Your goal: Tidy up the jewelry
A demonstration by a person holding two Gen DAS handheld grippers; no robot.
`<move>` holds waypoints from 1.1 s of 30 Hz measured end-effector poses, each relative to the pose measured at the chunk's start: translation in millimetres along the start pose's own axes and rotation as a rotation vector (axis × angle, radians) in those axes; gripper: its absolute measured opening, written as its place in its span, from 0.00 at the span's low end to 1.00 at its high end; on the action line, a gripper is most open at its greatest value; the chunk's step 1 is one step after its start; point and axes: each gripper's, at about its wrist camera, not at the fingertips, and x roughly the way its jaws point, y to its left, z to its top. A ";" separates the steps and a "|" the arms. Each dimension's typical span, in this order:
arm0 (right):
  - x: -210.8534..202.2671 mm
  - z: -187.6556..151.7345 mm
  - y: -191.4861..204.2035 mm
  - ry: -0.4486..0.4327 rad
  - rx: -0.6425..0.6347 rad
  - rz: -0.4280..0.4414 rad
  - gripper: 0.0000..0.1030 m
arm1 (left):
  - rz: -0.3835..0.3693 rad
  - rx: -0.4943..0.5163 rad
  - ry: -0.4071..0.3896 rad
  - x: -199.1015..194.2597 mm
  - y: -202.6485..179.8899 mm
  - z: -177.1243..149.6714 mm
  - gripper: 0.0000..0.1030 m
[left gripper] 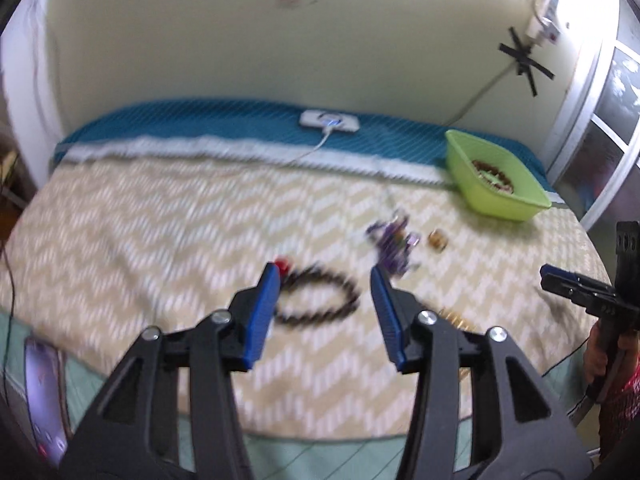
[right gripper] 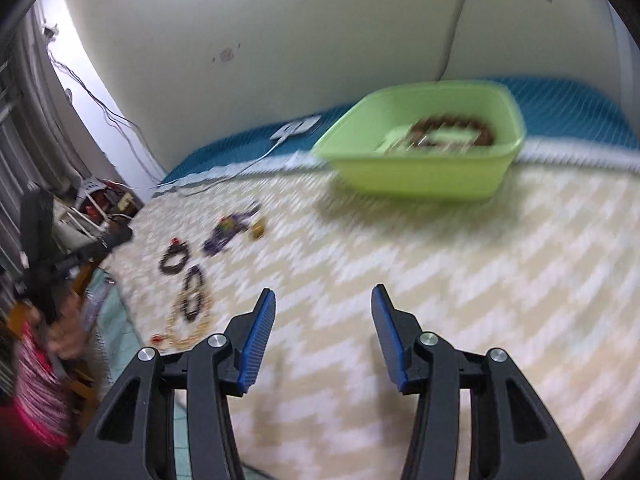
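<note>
My left gripper [left gripper: 325, 276] is open and empty, just above a dark beaded bracelet [left gripper: 320, 300] with a red bead [left gripper: 284, 265] on the zigzag bedspread. A purple jewelry piece [left gripper: 394, 246] and a small gold piece [left gripper: 438, 239] lie beyond it. A green tub [left gripper: 496, 178] at the back right holds a brown beaded bracelet [left gripper: 494, 176]. My right gripper [right gripper: 323, 300] is open and empty over bare bedspread, facing the green tub [right gripper: 424, 148]. To its left lie two dark bracelets [right gripper: 174, 260] [right gripper: 194, 294], a gold chain [right gripper: 180, 334] and the purple piece [right gripper: 228, 232].
A white charger with cable [left gripper: 329, 122] lies on the teal strip by the wall. A phone [left gripper: 44, 396] lies at the bed's near left edge. The right gripper shows in the left wrist view [left gripper: 580, 288]. Clutter [right gripper: 96, 204] sits beside the bed.
</note>
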 end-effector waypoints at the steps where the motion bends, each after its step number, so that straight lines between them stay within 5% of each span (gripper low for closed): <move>1: 5.0 -2.3 8.2 0.010 -0.011 0.009 0.27 | -0.008 -0.014 0.005 0.2 4.5 -8.1 0.44; 6: 32.4 -11.0 59.3 0.083 -0.132 0.030 0.26 | -0.034 -0.026 0.032 5.7 2.5 -36.1 0.44; 13: 64.4 -14.4 99.5 0.113 -0.298 -0.068 0.19 | -0.193 0.042 0.065 11.1 -42.4 -48.0 0.44; 16: 69.1 -16.2 107.0 0.109 -0.359 -0.101 0.00 | -0.223 0.085 0.107 22.9 -65.3 -48.4 0.43; 18: 66.2 -15.9 106.5 0.113 -0.380 -0.091 0.00 | -0.199 0.136 0.152 35.8 -80.6 -51.3 0.14; 21: 63.6 -16.7 102.5 0.108 -0.373 -0.079 0.00 | -0.208 0.140 0.163 41.4 -84.4 -51.7 0.03; 28: 27.2 10.5 92.2 -0.015 -0.265 -0.002 0.00 | -0.238 0.136 0.088 17.3 -91.6 -15.8 0.00; 33: -12.3 47.8 69.3 -0.125 -0.228 -0.027 0.00 | -0.254 0.210 0.027 11.5 -121.9 31.7 0.00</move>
